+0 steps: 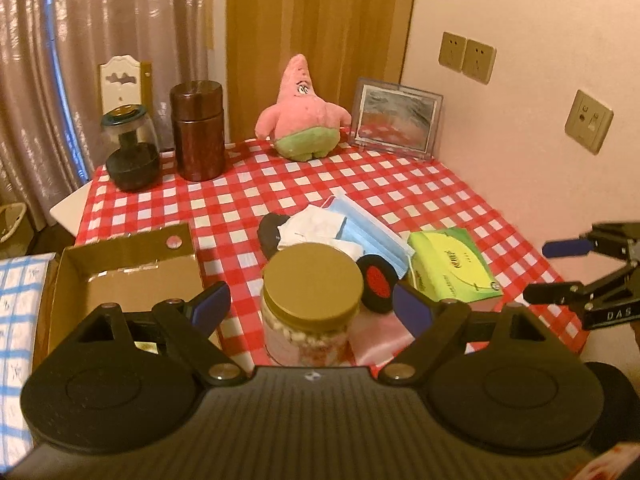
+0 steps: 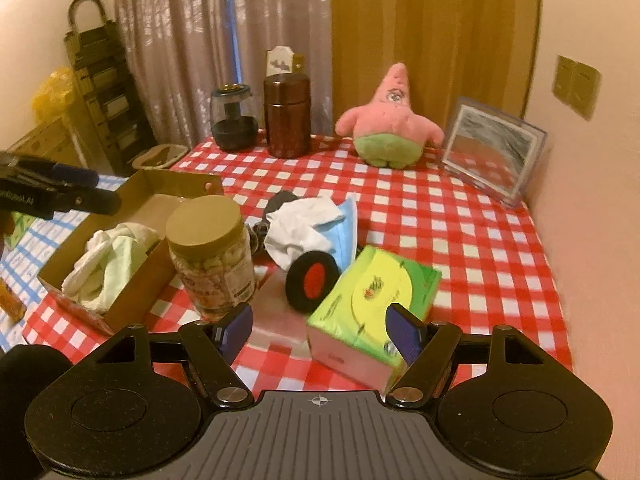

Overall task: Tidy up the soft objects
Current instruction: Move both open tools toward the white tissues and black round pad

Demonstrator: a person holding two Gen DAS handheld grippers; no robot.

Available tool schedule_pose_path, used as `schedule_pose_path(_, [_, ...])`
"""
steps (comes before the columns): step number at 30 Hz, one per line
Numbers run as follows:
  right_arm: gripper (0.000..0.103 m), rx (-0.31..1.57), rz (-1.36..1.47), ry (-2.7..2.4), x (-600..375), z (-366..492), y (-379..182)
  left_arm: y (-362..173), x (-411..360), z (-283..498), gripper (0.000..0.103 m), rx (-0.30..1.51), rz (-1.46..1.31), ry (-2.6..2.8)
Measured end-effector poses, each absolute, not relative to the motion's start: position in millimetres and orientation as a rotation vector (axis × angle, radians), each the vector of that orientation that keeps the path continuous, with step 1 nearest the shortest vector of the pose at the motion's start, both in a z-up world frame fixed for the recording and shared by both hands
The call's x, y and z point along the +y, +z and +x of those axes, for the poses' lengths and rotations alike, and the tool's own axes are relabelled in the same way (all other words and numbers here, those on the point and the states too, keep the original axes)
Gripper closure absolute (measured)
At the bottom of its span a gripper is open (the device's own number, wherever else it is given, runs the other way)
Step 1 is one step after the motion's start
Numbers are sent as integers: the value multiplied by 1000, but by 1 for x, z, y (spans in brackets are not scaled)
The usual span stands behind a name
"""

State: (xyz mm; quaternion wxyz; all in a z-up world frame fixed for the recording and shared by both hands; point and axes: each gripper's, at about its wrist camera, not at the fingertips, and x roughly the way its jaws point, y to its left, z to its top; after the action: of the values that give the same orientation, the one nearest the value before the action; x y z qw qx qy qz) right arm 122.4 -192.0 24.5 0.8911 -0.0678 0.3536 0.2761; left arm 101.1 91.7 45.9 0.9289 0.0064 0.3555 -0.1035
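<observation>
A pile of soft things lies mid-table: a white cloth (image 1: 316, 228) (image 2: 300, 220), a blue face mask (image 1: 372, 236) (image 2: 348, 232) and a black round pad with a red centre (image 1: 378, 284) (image 2: 312, 280). A pink star plush (image 1: 302, 112) (image 2: 390, 120) stands at the back. The cardboard box (image 1: 132, 248) (image 2: 136, 296) on the left holds pale cloths (image 2: 108, 256). My left gripper (image 1: 312, 310) (image 2: 102, 190) is open above a gold-lidded jar (image 1: 312, 280) (image 2: 208, 248), without touching it. My right gripper (image 2: 320, 330) (image 1: 540, 270) is open over a green tissue pack (image 2: 376, 292) (image 1: 452, 268), its pads not pressing on it.
A brown canister (image 1: 198, 132) (image 2: 286, 116) and a dark glass jar (image 1: 132, 152) (image 2: 234, 120) stand at the back left. A framed picture (image 1: 396, 116) (image 2: 492, 152) leans by the right wall. The red checked tablecloth (image 1: 400, 184) ends at the left, beside a blue checked cloth (image 1: 16, 320).
</observation>
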Motion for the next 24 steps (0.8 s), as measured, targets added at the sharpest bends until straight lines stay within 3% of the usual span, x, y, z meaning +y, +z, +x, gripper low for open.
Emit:
schedule_pose_path(13, [30, 783, -388, 793, -160, 216, 5, 48, 96, 216, 16, 809, 177, -426])
schedule_pose_path(24, [30, 866, -609, 976, -112, 274, -33, 4, 83, 308, 17, 1005, 287, -592])
